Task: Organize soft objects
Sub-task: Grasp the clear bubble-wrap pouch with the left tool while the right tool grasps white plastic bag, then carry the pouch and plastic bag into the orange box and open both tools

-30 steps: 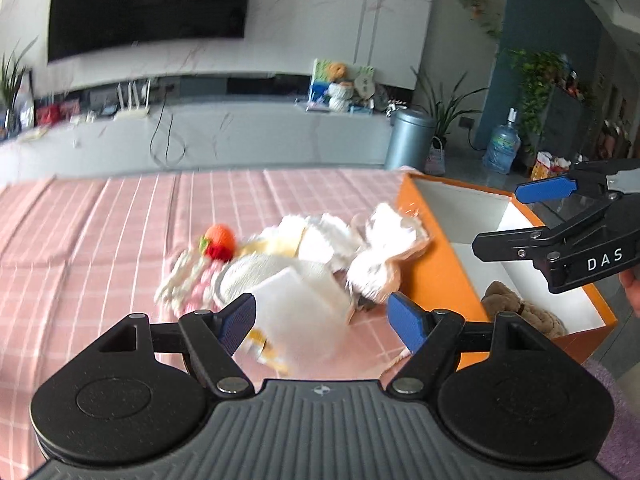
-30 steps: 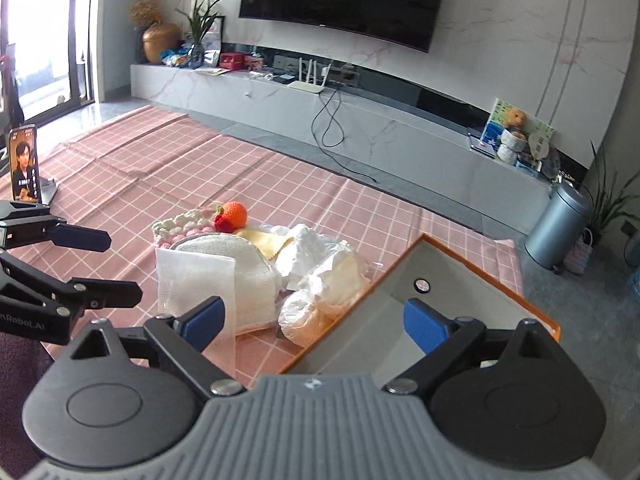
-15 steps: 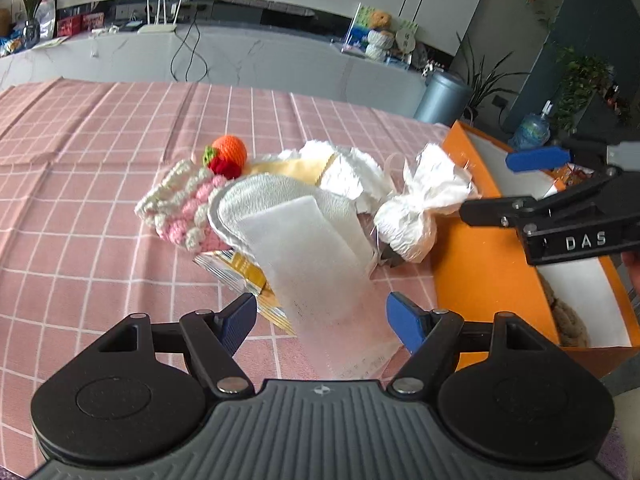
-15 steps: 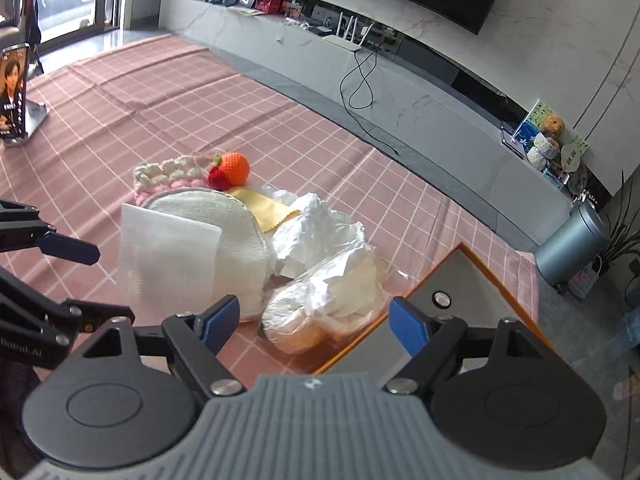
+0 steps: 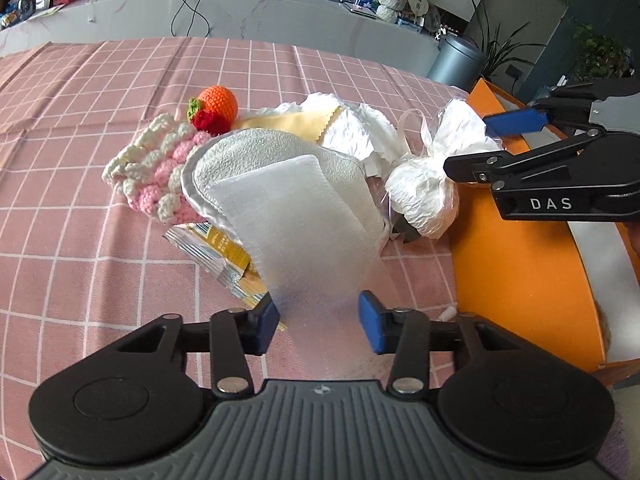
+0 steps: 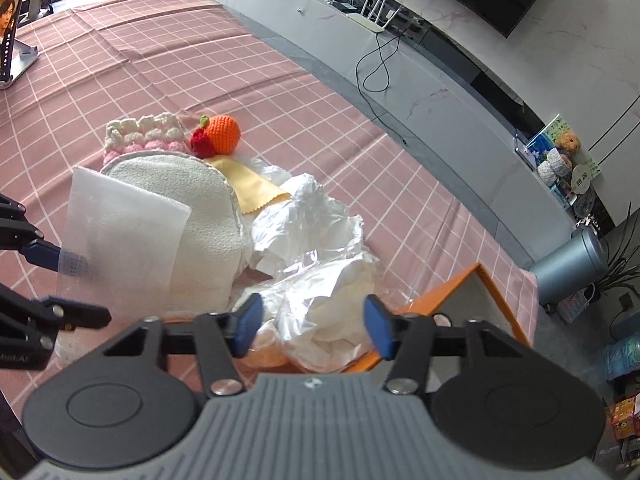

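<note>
Left gripper (image 5: 319, 317) jaws just narrowed, pads flanking the foam sheet (image 5: 296, 220) at frame centre; pressing or not, can't tell. Right gripper (image 6: 312, 326) jaws also just narrowed around the bagged bundle (image 6: 332, 312), low centre, by the orange box (image 6: 476, 276); contact unclear.

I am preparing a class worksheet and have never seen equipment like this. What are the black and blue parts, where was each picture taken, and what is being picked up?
There is no robot. A person holds a two-finger tool in each hand, and each tool carries a camera looking along its blue-padded fingers. One picture is from the left gripper, the other from the right gripper. On the pink checked tablecloth lie a crocheted orange ball and a white terry pad, beside an orange box. The left fingers have just been closing around a translucent white foam sheet, the right around a clear plastic bag of white padding. Whether either grips yet is unclear.
</note>
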Demonstrator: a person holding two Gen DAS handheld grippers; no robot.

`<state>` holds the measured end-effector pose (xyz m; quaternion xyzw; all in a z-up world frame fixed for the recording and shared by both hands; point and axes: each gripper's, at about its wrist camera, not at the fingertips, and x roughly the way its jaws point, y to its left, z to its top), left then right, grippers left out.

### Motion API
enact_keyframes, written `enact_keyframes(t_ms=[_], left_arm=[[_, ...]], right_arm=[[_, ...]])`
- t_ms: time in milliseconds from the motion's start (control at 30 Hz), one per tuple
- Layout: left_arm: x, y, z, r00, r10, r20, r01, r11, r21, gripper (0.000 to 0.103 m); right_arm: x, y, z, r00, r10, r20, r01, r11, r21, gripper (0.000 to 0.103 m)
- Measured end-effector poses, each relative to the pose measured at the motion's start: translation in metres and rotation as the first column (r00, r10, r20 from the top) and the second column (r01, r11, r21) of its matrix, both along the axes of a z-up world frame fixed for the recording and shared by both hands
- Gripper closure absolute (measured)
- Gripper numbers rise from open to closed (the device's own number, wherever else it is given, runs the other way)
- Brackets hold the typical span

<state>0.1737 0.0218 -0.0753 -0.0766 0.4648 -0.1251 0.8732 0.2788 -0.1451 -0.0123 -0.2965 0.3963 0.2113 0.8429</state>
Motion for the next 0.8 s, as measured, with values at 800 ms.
enact_keyframes(t_ms=[800], left_arm=[[-0.039, 0.012, 0.064, 0.983, 0.029, 0.181, -0.032, 0.999, 0.013, 0.102]], right_arm=[[-0.068, -0.014, 0.066, 0.987, -0.055, 0.154, 0.026, 0.983, 0.18, 0.082]])
